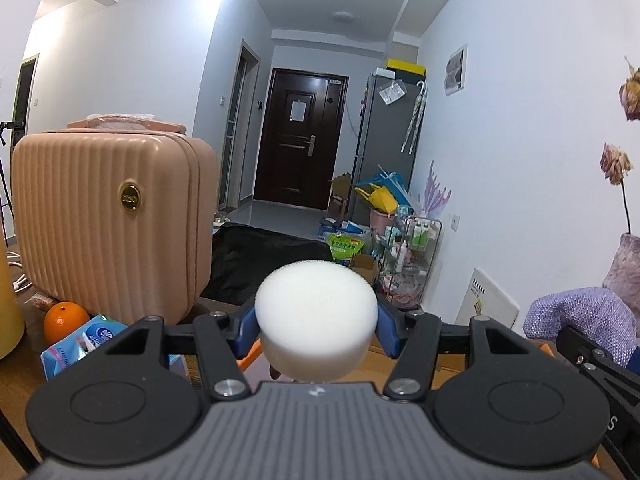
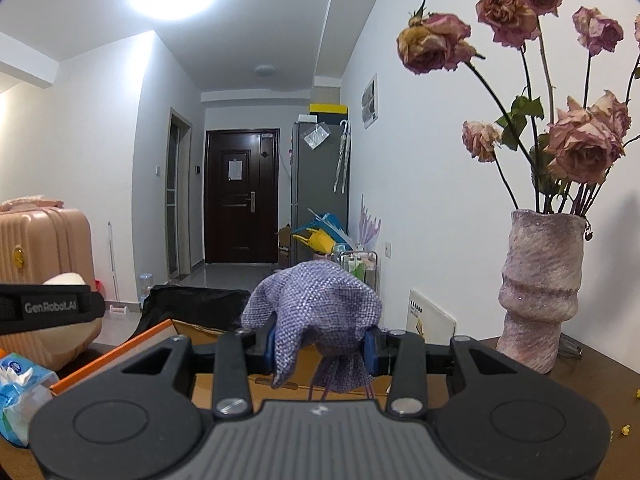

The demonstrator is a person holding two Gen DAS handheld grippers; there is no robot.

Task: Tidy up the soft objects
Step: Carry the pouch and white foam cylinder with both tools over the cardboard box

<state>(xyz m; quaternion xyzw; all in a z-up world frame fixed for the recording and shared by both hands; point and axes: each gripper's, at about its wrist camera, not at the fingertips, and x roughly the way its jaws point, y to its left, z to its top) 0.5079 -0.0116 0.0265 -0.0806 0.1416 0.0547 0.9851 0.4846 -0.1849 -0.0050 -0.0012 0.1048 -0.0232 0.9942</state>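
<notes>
A round white sponge (image 1: pixel 316 312) sits pinched between the blue pads of my left gripper (image 1: pixel 316 324), held up above the table. In the right wrist view a purple woven cloth pouch (image 2: pixel 316 320) hangs between the blue pads of my right gripper (image 2: pixel 320 350), its drawstrings dangling below. Both grippers hover over an open cardboard box with an orange rim (image 2: pixel 132 348). The same pouch (image 1: pixel 580 320) shows at the right edge of the left wrist view, and the sponge (image 2: pixel 66 280) peeks up behind the left gripper's side at the left of the right wrist view.
A pink ribbed suitcase (image 1: pixel 112 224) stands on the table at the left, with an orange (image 1: pixel 64 320) and a blue tissue pack (image 1: pixel 84 340) before it. A mottled purple vase (image 2: pixel 540 292) of dried roses stands at the right. Beyond lies a hallway with floor clutter.
</notes>
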